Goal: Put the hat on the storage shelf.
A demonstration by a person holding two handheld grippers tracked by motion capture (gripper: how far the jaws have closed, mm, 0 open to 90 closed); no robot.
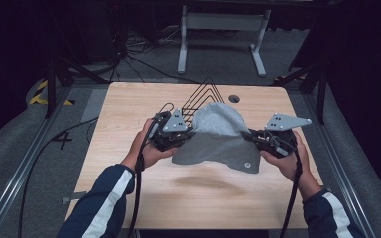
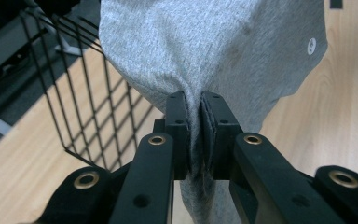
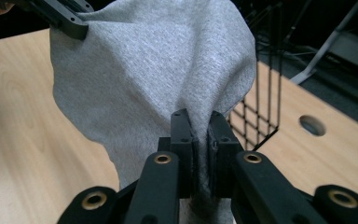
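**Inspector:** Start nearest. State of the left tongs point(image 2: 193, 140)?

**Assistant:** Closed tight on a pinch of the grey cloth point(image 2: 214, 51); in the left gripper view the fabric bunches between the jaws and hangs below them. The right tongs point(image 3: 199, 149) are likewise clamped on a fold of the same cloth, with no gap visible.

**Inspector:** Where does the cloth sit?

**Assistant:** Held clear of the bench point(image 1: 129, 188), above its middle, with a shadow beneath it. It spans between the two tongs, one gripped point at each side, so its long axis runs left to right across the person. The middle humps upward and the lower edge droops toward the person. A small round logo point(image 1: 247, 165) shows near the right-hand lower corner.

**Inspector:** What lies beyond?

**Assistant:** A black wire rack point(image 1: 201, 96) stands just behind the cloth, further from the person. The cloth's upper hump appears to overlap it in the high view; I cannot tell whether they touch.

**Inspector:** Which hand is nearer the rack?

**Assistant:** In my judgement the left; the rack's mesh is just beside those tongs. Any move onto the rack goes forward, away from the person.
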